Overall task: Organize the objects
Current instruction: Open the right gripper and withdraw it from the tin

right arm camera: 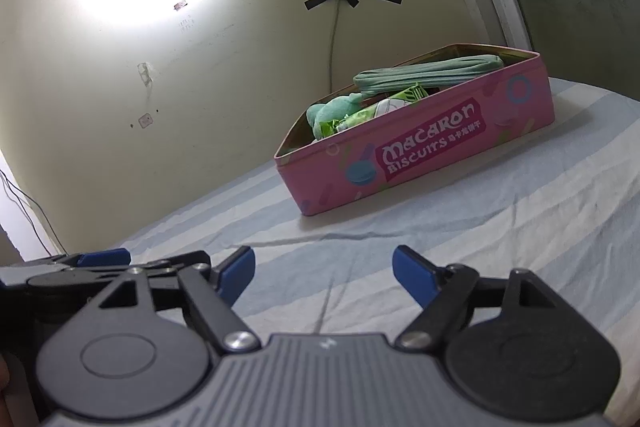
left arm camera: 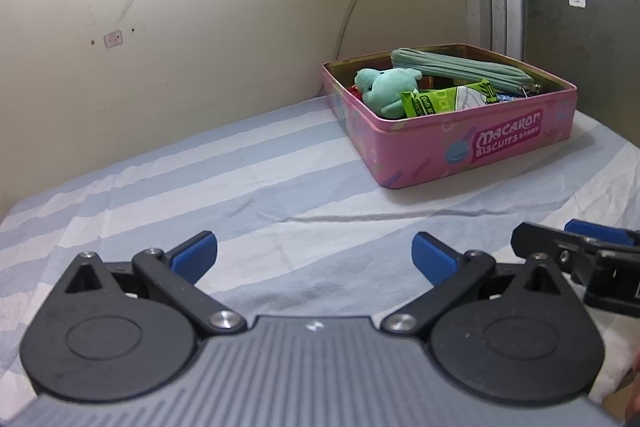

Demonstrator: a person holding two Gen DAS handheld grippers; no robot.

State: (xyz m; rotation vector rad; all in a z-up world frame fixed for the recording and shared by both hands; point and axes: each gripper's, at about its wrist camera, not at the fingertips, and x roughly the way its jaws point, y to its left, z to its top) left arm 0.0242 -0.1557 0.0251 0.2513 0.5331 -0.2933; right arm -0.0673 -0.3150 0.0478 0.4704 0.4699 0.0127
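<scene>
**Both grippers empty, tin already filled**

The left gripper [left arm camera: 315,255] is held low over the striped sheet [left arm camera: 248,187] with its blue pads wide apart, and nothing is seen between them. The right gripper [right arm camera: 323,271] is in the same condition: its jaws stand apart and only cloth is visible in the gap. The two tools are kept just beside each other (each one appears at the edge of the other's view).

Further out, the pink biscuit tin [left arm camera: 472,147] is placed on the sheet near the wall, well apart from both grippers. Its lid is off. Inside it a teal plush toy [left arm camera: 384,89] lies at the left, a green snack packet [left arm camera: 448,101] leans next to the toy, and a grey-green zip pouch [left arm camera: 460,67] rests across the back, partly above the rim.

No loose object is seen on the sheet, so the sorting is judged to be nearly finished, or a pause between items. If another item is to be taken, the jaws should be kept open until the item is well between the pads. Any new item is best lowered into the free part of the tin, because the pouch already sits high and could be pushed over the edge.
</scene>
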